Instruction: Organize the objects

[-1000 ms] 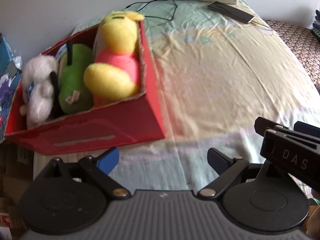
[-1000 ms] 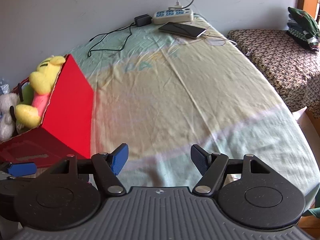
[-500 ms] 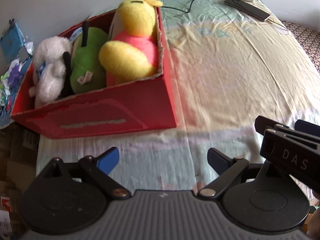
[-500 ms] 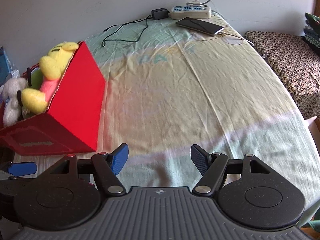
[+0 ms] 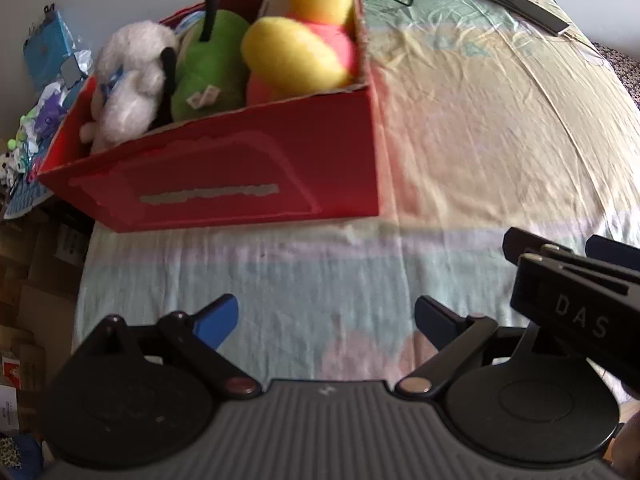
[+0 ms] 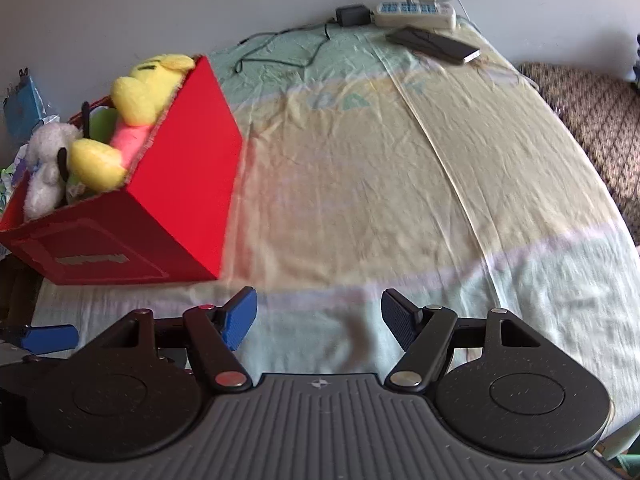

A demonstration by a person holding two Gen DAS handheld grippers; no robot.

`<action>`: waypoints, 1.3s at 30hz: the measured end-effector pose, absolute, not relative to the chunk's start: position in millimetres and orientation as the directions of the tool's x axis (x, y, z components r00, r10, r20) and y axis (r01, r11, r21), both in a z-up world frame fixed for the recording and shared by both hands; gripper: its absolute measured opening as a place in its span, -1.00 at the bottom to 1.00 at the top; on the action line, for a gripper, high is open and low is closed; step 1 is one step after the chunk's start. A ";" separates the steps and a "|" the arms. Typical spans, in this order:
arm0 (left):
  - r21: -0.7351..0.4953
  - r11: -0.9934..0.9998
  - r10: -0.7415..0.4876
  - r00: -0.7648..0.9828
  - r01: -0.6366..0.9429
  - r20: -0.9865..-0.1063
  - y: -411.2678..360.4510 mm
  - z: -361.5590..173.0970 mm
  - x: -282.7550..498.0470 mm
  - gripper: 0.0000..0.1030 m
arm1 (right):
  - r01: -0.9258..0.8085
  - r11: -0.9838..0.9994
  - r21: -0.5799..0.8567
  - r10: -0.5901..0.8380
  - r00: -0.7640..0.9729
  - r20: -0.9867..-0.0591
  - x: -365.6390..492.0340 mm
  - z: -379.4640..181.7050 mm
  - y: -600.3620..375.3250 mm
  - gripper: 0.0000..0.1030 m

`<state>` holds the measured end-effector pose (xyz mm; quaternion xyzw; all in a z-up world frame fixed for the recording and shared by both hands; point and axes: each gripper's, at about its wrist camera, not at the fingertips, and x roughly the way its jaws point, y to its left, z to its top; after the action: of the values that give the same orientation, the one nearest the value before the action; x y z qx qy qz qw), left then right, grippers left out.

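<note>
**Both grippers empty above the bedsheet, toys packed in the red box**

Here the left gripper (image 5: pixel 324 318) tilts steeply down toward the near part of the bed sheet (image 5: pixel 480 128), its blue-padded fingers (image 5: pixel 216 320) spread wide with only cloth between them. Just beside it on the right sits the black body of the other tool. The right gripper (image 6: pixel 318 314) also slants down at the sheet, jaws wide apart and holding nothing; the left tool's blue fingertip shows at the far left edge of its view.

Farther out on the left, the red box (image 5: pixel 240 184) rests on the sheet near the bed's left edge. Inside stand three plush toys side by side: a white plush dog (image 5: pixel 132 88) at the left, a green plush (image 5: pixel 212 72) in the middle, and a yellow and pink plush (image 5: pixel 304 44) against the right wall, its head rising above the rim.

At the far end of the bed, near the wall, lie a power strip (image 6: pixel 416 14), a black charger (image 6: pixel 352 15) and a dark phone (image 6: pixel 434 45).
</note>
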<state>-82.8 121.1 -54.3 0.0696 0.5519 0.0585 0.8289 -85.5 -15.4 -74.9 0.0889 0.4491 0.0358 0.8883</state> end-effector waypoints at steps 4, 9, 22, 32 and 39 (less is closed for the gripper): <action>0.181 0.983 0.174 0.413 -0.022 -0.894 138.3 -46.8 -79.7 0.86 | 0.017 0.983 0.184 0.136 0.609 -0.782 -84.3 -63.9 4.4 0.39; 0.164 0.986 0.157 0.444 -0.024 -0.882 169.5 -32.6 -78.6 0.86 | 0.015 0.985 0.173 0.125 0.631 -0.766 -84.4 -51.4 32.7 0.39; 0.112 0.993 0.114 0.525 -0.034 -0.843 242.0 3.0 -85.1 0.86 | -0.002 0.983 0.181 0.131 0.702 -0.700 -82.5 -19.4 100.9 0.38; 0.135 0.990 0.129 0.594 -0.034 -0.794 279.6 22.0 -73.5 0.90 | 0.007 0.981 0.196 0.126 0.743 -0.658 -74.3 -4.1 121.8 0.38; 0.172 0.985 0.140 0.612 -0.006 -0.778 291.4 27.3 -58.6 0.91 | 0.018 0.973 0.231 0.139 0.752 -0.645 -62.4 4.1 129.9 0.38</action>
<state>-58.6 291.4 27.3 0.0763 0.4385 0.0406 0.8946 -62.4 129.9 4.1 0.1118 0.3509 0.0325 0.9292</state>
